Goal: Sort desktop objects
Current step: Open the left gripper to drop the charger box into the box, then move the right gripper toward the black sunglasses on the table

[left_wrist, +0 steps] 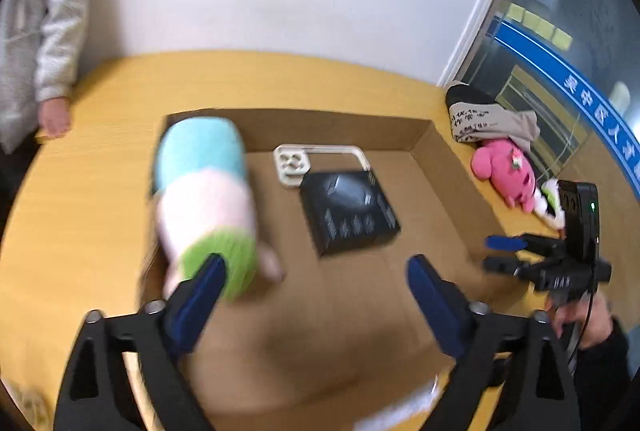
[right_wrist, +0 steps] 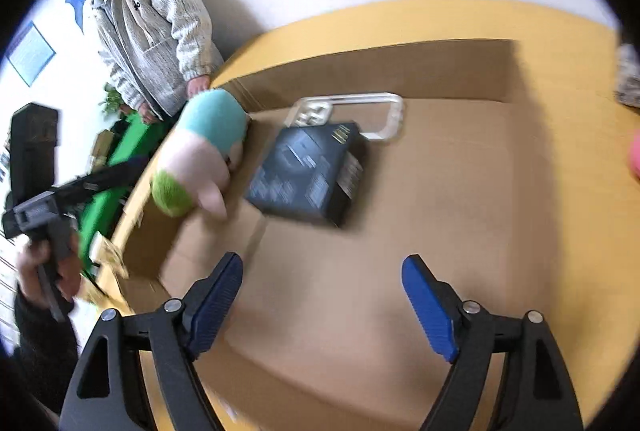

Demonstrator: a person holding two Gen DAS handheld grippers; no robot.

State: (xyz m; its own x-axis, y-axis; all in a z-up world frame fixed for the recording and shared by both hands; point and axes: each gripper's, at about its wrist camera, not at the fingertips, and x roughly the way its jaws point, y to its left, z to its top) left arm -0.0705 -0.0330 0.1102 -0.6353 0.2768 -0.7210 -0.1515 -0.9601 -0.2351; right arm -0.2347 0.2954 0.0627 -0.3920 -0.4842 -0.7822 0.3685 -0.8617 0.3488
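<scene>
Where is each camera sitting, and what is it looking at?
Left wrist: on the left gripper, jaws open, looking into the cardboard box; the right gripper shows too.
Right wrist: on the right gripper, jaws open, above the same box; the left gripper shows too.
Shared: plush toy, black box.

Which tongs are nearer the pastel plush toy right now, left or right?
Left. The left tongs are open with one pad right at the pastel plush toy's green end. The right tongs, also open, sit farther off over the cardboard tray, the toy ahead and leftward.
</scene>
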